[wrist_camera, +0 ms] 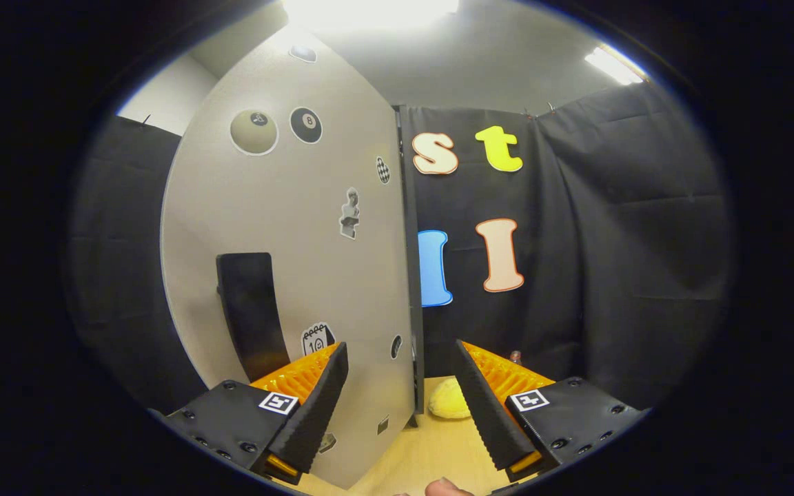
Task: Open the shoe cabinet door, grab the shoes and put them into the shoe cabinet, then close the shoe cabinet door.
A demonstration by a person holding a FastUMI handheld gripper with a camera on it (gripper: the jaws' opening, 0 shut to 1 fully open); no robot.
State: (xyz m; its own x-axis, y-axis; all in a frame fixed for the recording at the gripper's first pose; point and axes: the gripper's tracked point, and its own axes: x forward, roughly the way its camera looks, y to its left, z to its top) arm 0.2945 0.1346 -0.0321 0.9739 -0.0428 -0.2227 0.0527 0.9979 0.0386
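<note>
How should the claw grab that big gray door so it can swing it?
Probably by the door's thin free edge. It stands upright just ahead, in line with the gap of the open claw, so the two fingers could slide on from the front, one on each face. The black handle is another choice, but it sits off beyond the left finger.

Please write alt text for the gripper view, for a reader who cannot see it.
The open gripper faces the free edge of a grey, sticker-covered shoe cabinet door with a black handle. A yellow fuzzy object lies on the wooden table beyond the fingers.
</note>
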